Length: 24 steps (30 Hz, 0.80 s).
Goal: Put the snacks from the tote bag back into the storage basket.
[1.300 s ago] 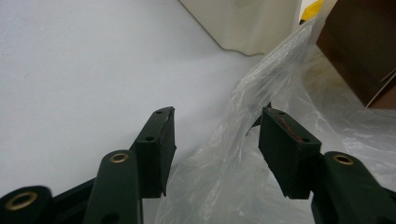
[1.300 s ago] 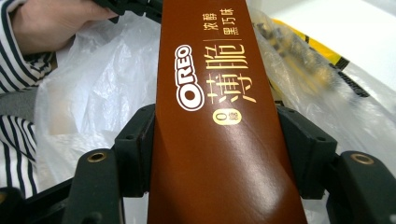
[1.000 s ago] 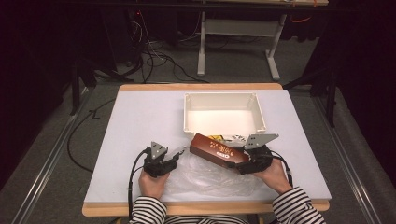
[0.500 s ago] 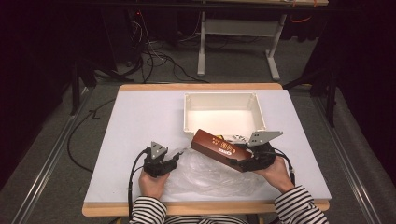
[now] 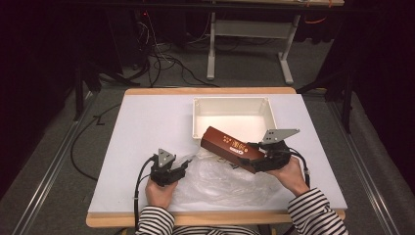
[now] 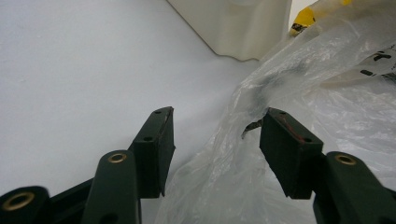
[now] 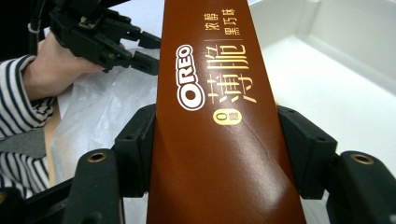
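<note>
Bag [image 5: 220, 178] of clear plastic between left tool's [image 5: 180, 169] parted jaws, which stand off the film | box [image 5: 230, 148], brown Oreo carton, clamped across its width in right tool [image 5: 252, 159], far end tilted up over white tray [image 5: 198, 117] beyond.

Brown Oreo box [image 5: 229, 148], tilted, over crumpled clear plastic bag [image 5: 220, 181]

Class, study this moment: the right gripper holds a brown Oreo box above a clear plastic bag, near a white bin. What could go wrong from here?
The Oreo box is gripped near one end by the right gripper, so its long free end might tip or slip. The left gripper has its jaws open with plastic bag film between them, so the bag may slide or snag.
</note>
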{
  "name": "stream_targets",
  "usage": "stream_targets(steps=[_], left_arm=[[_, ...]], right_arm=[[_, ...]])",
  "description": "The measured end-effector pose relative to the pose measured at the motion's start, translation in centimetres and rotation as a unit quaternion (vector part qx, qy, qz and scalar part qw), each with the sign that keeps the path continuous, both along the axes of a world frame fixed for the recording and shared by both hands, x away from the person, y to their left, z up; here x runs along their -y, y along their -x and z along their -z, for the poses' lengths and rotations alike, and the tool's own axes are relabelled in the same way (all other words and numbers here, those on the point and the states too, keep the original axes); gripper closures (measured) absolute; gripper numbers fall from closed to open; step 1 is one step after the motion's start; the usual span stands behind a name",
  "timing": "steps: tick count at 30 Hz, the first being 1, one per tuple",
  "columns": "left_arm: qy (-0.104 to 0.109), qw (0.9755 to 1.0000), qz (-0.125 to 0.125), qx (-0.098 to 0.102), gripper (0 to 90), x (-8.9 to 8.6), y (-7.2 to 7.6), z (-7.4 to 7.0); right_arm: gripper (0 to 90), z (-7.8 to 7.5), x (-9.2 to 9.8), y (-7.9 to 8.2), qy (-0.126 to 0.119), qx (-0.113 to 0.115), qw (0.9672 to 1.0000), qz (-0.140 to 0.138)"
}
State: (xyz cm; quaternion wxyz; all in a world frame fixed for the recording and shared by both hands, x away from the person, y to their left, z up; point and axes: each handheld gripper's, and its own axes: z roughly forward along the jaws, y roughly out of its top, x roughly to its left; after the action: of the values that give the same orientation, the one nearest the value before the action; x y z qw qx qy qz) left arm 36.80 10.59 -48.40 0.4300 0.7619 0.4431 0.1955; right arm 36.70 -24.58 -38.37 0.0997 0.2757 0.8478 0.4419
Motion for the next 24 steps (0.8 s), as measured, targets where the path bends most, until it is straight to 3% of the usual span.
stream_targets(steps=[9, 16, 24], left_arm=[[0.003, 1.0000, 0.005, 0.006, 42.0, 0.0, 0.1, 0.0], [0.021, 0.9996, 0.006, 0.015, 39.8, -0.3, 0.3, 0.0], [0.028, 0.9995, 0.010, 0.015, 37.7, -0.4, 0.3, 0.0]], right_arm=[[36.8, -0.7, 0.4, -1.2, 0.003, -0.004, 0.9997, 0.023], [36.9, -1.1, 0.8, -2.5, 0.000, -0.008, 0.9992, 0.040], [36.9, -1.1, 0.5, -4.1, 0.017, -0.013, 0.9985, 0.050]])
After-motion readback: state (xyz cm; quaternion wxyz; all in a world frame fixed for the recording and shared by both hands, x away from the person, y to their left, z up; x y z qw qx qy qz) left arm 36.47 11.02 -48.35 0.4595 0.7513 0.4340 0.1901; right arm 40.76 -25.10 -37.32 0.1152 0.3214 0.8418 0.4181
